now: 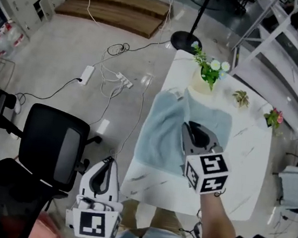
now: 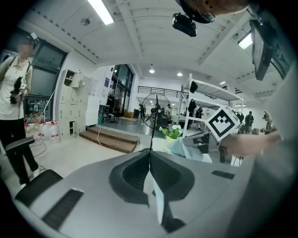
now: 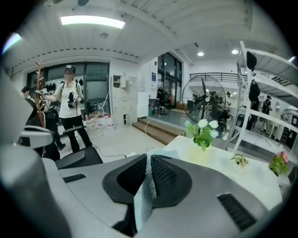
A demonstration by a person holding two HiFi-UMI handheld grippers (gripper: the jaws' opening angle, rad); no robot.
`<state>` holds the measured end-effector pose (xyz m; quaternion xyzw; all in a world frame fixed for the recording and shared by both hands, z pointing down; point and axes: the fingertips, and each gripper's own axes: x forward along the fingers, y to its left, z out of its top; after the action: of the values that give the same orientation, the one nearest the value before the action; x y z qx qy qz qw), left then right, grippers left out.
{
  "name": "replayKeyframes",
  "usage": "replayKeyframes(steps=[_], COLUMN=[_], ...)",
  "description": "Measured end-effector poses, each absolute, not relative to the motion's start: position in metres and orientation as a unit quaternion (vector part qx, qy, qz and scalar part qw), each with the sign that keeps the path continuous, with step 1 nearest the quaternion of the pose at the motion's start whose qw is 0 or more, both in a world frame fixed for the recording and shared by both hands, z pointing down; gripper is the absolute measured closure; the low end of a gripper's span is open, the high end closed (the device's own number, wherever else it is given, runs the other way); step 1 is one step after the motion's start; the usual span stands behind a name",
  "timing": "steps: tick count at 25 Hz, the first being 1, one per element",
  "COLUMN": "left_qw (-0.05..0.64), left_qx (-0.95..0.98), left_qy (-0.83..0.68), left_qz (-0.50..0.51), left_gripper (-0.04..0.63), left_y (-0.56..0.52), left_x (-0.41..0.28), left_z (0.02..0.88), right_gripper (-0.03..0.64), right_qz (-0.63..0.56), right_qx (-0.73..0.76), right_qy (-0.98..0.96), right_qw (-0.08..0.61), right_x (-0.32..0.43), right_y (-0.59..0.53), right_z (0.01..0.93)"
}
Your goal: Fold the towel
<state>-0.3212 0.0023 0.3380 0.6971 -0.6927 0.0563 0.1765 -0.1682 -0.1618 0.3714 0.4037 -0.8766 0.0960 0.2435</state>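
Your right gripper (image 1: pixel 188 127) pinches the light-blue towel (image 1: pixel 160 136); the rest lies below its jaws on the table (image 1: pixel 245 155). Left gripper (image 1: pixel 107 164): jaws pressed together, empty, well left of the cloth. Risk: a one-handed pull skews the fold or sweeps the flower vase (image 1: pixel 206 77) ahead.

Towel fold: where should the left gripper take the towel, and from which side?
Likely the near-left corner of the towel, approached from the table's left edge: it lies flat by that edge, nearest the shut, empty left gripper, while the right gripper pinches a raised part.
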Motion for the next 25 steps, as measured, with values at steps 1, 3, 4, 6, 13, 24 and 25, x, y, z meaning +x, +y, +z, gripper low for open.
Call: replayKeyframes(steps=[1, 3, 4, 6, 13, 24, 25], left_qw=[0.176, 0.181, 0.188, 0.201, 0.21, 0.227, 0.23], left_qx=[0.694, 0.691, 0.689, 0.685, 0.679, 0.68, 0.68], left_qy=[-0.696, -0.698, -0.698, -0.698, -0.703, -0.695, -0.694], left_qz=[0.056, 0.058, 0.06, 0.057, 0.039, 0.051, 0.056], left_gripper=[0.587, 0.586, 0.588, 0.588, 0.588, 0.587, 0.586], left_y=[0.005, 0.009, 0.011, 0.015, 0.014, 0.017, 0.019], left_x=[-0.33, -0.345, -0.351, -0.358, -0.374, -0.378, -0.377], left_z=[0.34, 0.349, 0.354, 0.363, 0.365, 0.379, 0.381], right_gripper=[0.574, 0.574, 0.574, 0.574, 0.574, 0.56, 0.553], right_qz=[0.099, 0.106, 0.108, 0.11, 0.06, 0.059, 0.062], right_qx=[0.396, 0.388, 0.385, 0.379, 0.385, 0.339, 0.327], right_qy=[-0.878, -0.877, -0.876, -0.875, -0.883, -0.873, -0.871], right_qw=[0.251, 0.263, 0.268, 0.279, 0.261, 0.346, 0.361], right_x=[-0.182, -0.203, -0.211, -0.223, -0.241, -0.289, -0.293], right_y=[-0.16, -0.157, -0.156, -0.154, -0.146, -0.119, -0.115], right_z=[0.383, 0.405, 0.414, 0.428, 0.386, 0.486, 0.499])
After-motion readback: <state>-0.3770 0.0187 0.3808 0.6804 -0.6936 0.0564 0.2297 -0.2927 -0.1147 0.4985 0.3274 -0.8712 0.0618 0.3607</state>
